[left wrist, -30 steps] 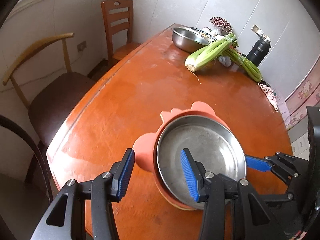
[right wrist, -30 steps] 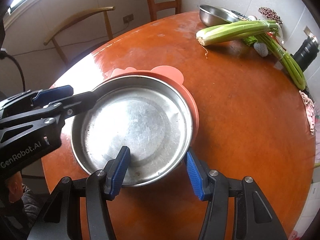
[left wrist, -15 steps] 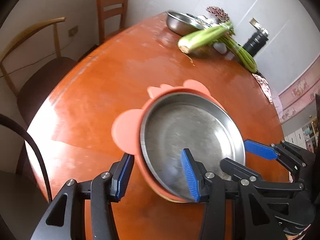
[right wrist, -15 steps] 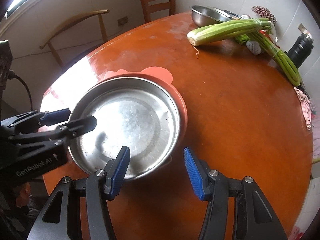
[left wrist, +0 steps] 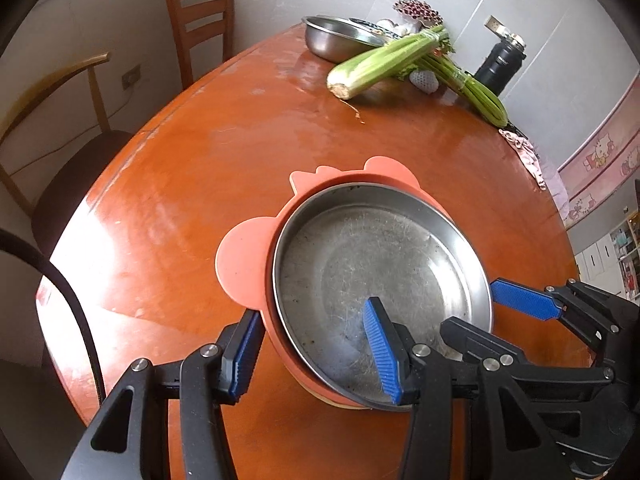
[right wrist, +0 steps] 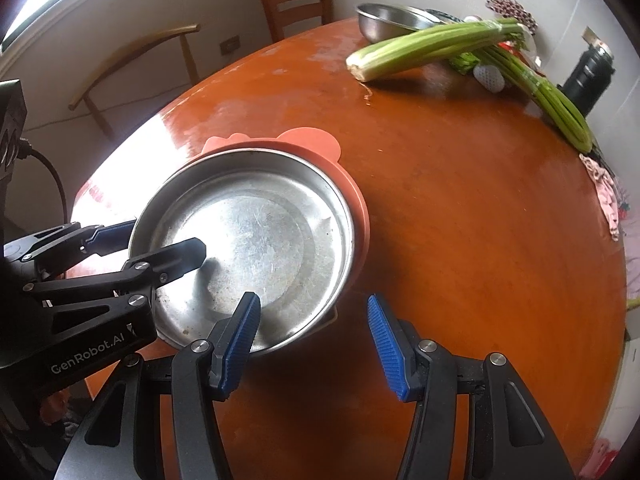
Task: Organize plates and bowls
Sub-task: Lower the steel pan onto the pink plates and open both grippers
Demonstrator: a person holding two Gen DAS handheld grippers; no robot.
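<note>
Across the near part of the round orange-brown table (left wrist: 208, 168) sat a salmon-pink plate with ear-shaped tabs (left wrist: 244, 264), close to the near edge, and nested inside it lay a wide, scratched steel plate (left wrist: 372, 264) whose rim overhung the pink one slightly on the near side. At the far edge stood a steel bowl (left wrist: 332, 40), with a celery bunch (left wrist: 384, 60) lying just in front of it and a bundle of thin green stalks (left wrist: 476, 92) running toward the right edge. A black flask (left wrist: 500, 64) stood behind those stalks, and a crumpled pinkish cloth (left wrist: 524, 152) lay at the right edge.

The left gripper (left wrist: 316, 348) had its jaws spread apart, straddling the near-left rim of the stacked plates: one blue pad outside the pink plate, the other over the steel plate's floor, neither pressing in. The right gripper (right wrist: 312, 340) was likewise spread wide at the near-right rim, its left pad (right wrist: 240, 336) above the steel plate's inside, its right pad over bare table.
</note>
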